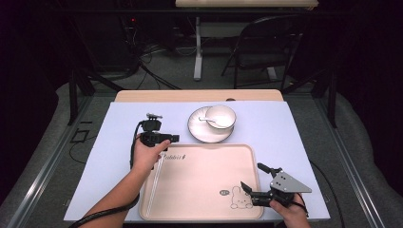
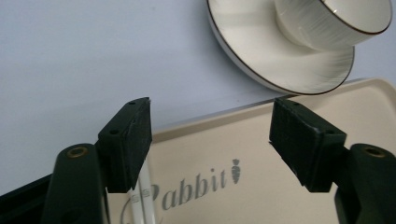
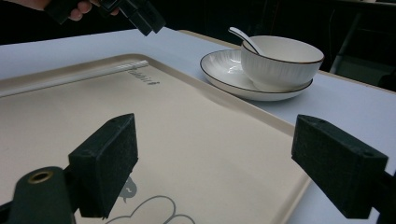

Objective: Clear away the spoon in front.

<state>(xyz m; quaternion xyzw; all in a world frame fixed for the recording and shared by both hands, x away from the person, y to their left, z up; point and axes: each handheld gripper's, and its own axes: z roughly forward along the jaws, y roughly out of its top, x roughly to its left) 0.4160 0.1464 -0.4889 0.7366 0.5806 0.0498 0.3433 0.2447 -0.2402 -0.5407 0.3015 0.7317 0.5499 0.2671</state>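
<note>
occluded: chopsticks (image 2: 142,196) lower end behind left tongs | cropped: bowl (image 2: 334,21) top; plate (image 2: 280,51) upper rim

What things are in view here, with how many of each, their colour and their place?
tray: 1, beige with rabbit print, near middle of the table
straws: 2 as far as I can tell, clear white, along the tray's left edge
plate: 1, white, beyond the tray
bowl: 1, white, on the plate
spoon: 1, white, in the bowl
table: 1, pale blue top
chair: 1, black, behind the table
left claw: 1, black, open, over the tray's far left corner
right claw: 1, black, open, over the tray's right edge
</note>
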